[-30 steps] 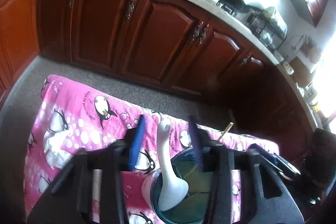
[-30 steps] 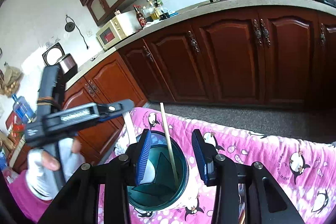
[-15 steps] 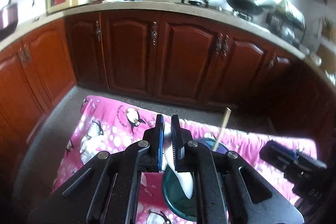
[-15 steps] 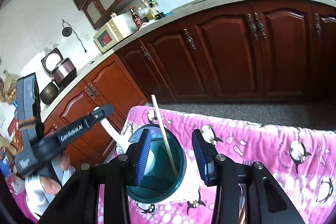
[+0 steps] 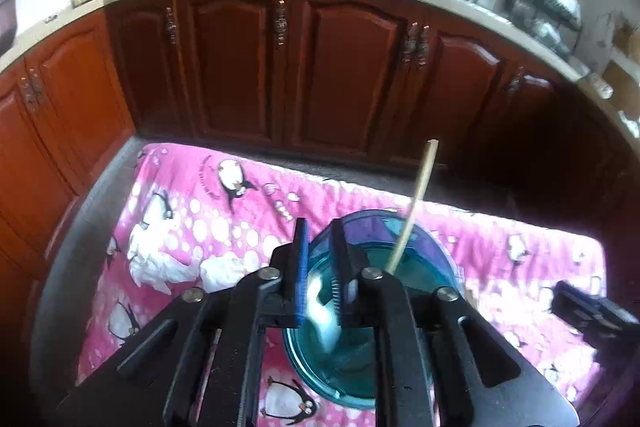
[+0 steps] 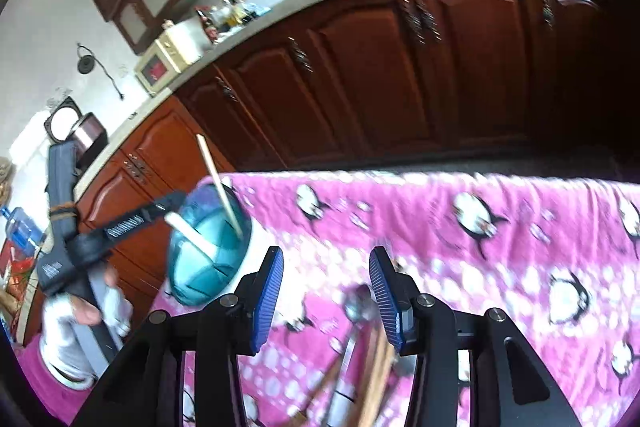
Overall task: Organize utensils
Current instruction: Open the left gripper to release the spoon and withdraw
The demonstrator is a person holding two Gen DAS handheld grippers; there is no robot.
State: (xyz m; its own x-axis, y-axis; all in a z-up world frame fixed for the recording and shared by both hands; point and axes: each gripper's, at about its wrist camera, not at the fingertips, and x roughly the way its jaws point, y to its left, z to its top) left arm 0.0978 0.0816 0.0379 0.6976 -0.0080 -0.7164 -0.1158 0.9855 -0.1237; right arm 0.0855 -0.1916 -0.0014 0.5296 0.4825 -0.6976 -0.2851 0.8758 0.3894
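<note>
Teal holder sits on the pink penguin cloth; the left gripper hovers over its 9 o'clock rim, jaws opening off a blurred white spoon inside. A chopstick leans toward 1 o'clock. Farther right, the right gripper, jaws opening and empty, hangs above a metal spoon, bowl toward 12 o'clock.

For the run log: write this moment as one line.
left gripper: opening, over cup, white spoon dropped | right gripper: opening, empty, above metal spoon | chopstick: in cup
</note>
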